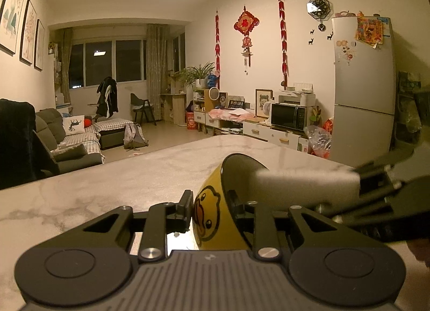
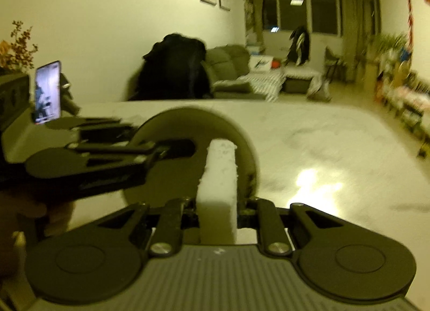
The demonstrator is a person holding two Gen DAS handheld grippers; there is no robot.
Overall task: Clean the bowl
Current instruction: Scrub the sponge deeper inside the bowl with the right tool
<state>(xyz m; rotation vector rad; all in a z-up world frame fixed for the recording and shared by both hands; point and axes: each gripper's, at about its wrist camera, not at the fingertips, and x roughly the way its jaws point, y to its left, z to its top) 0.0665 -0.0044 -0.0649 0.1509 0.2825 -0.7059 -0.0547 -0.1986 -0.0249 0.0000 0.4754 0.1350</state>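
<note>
A yellow bowl (image 1: 208, 214) with a duck picture is tipped on its side over the marble table (image 1: 107, 190), its dark inside facing right. My left gripper (image 1: 209, 200) is shut on its rim, one finger outside and one inside. A white sponge (image 1: 306, 179) reaches into the bowl from the right, held by my right gripper (image 1: 373, 179). In the right wrist view the sponge (image 2: 219, 173) stands upright with my right gripper (image 2: 217, 204) shut on it, its far end against the bowl's inside (image 2: 188, 122). My left gripper (image 2: 172, 149) comes in from the left.
A phone on a stand (image 2: 48, 93) sits at the table's left. A chair draped with a dark coat (image 2: 174, 69) stands at the far edge. A hand (image 2: 27, 216) holds the left gripper. Bare marble (image 2: 322, 149) stretches to the right of the bowl.
</note>
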